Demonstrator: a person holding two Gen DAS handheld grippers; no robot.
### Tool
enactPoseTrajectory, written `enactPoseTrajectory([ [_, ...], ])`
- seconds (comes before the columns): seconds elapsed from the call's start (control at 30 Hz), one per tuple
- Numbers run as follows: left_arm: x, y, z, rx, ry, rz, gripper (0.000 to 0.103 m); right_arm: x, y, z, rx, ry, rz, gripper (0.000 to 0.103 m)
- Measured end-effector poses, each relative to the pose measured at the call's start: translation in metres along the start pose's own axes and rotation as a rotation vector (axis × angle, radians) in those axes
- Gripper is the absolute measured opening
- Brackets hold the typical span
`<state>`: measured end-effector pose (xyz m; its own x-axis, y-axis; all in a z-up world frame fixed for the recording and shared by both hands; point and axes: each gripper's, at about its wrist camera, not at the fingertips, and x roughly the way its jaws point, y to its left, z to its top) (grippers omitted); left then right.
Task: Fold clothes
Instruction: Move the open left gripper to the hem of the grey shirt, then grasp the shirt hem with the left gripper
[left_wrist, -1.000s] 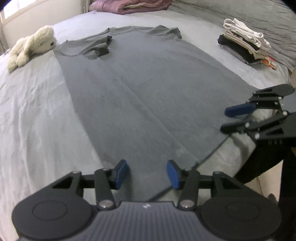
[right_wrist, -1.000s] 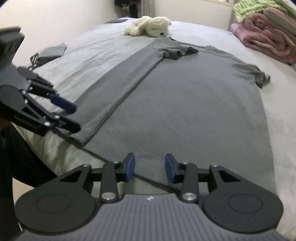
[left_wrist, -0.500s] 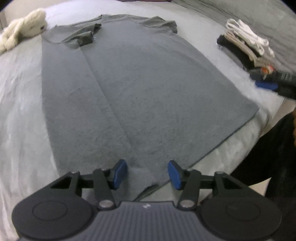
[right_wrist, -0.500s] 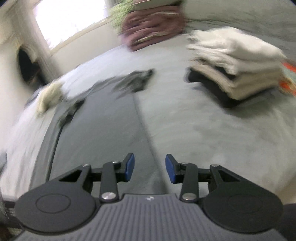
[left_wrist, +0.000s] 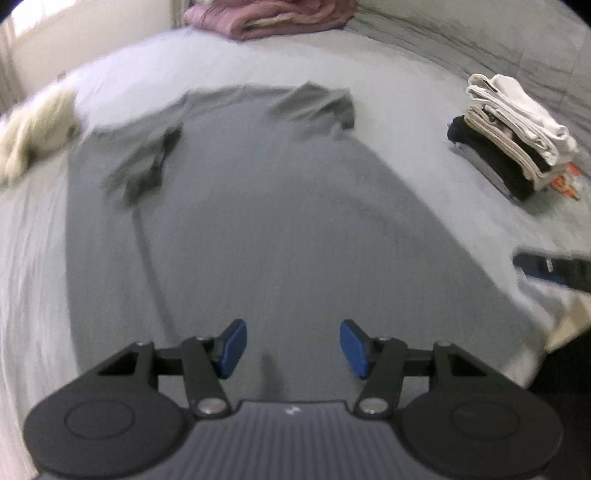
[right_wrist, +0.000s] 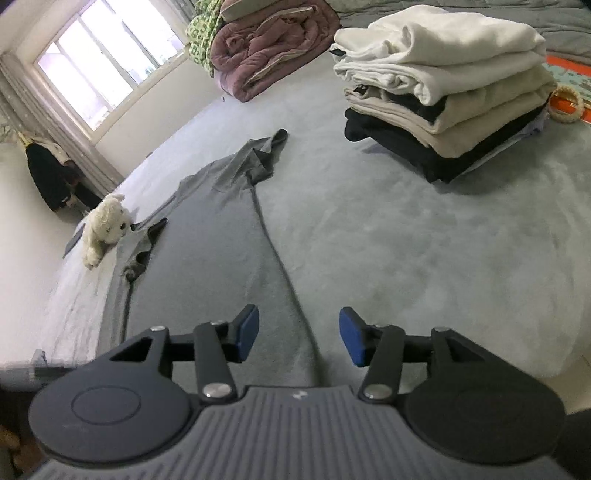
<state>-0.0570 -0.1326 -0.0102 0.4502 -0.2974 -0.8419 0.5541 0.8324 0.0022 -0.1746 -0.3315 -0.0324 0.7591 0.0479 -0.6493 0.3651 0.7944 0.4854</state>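
Observation:
A grey T-shirt (left_wrist: 280, 229) lies flat on the bed, collar far, its left side folded inward with the sleeve lying on top. My left gripper (left_wrist: 291, 349) is open and empty above the shirt's hem near the middle. In the right wrist view the same shirt (right_wrist: 207, 258) lies lengthways. My right gripper (right_wrist: 297, 336) is open and empty over the shirt's right edge near the hem. One blue fingertip of the right gripper (left_wrist: 535, 264) shows at the shirt's right side in the left wrist view.
A stack of folded clothes (right_wrist: 443, 92) sits on the bed right of the shirt and also shows in the left wrist view (left_wrist: 513, 147). A white plush dog (right_wrist: 105, 229) lies by the collar. Pink bedding (right_wrist: 266, 48) is piled at the far end. The bed edge is near right.
The left gripper moved right from the shirt's lower left corner to the hem's middle. The right gripper swung to the shirt's right edge. Both stayed open.

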Motion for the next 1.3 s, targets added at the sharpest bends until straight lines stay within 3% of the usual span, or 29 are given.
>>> enactPoseTrajectory([
  [0.13,0.017,-0.033,0.046,0.008,-0.057,-0.011,0.059,-0.003,-0.002,-0.002,-0.02,-0.016,0.03,0.054],
  [0.37,0.068,-0.097,0.129,0.201,-0.182,0.077,0.063,0.003,-0.008,0.003,0.009,-0.008,0.102,0.058],
  [0.53,0.117,-0.115,0.185,0.303,-0.191,0.122,0.068,0.007,-0.016,0.008,0.07,0.019,0.151,0.058],
  [0.63,0.146,-0.119,0.214,0.31,-0.169,0.152,0.068,0.01,-0.017,0.009,0.074,0.037,0.161,0.058],
  [0.77,0.175,-0.114,0.246,0.226,-0.165,0.177,0.068,0.008,-0.019,0.009,0.081,0.041,0.184,0.058],
  [0.87,0.19,-0.112,0.263,0.177,-0.15,0.158,0.068,0.007,-0.021,0.009,0.09,0.044,0.196,0.058],
  [1.3,0.229,-0.114,0.278,0.21,0.007,0.183,0.067,0.003,-0.026,0.011,0.128,0.045,0.232,0.058],
])
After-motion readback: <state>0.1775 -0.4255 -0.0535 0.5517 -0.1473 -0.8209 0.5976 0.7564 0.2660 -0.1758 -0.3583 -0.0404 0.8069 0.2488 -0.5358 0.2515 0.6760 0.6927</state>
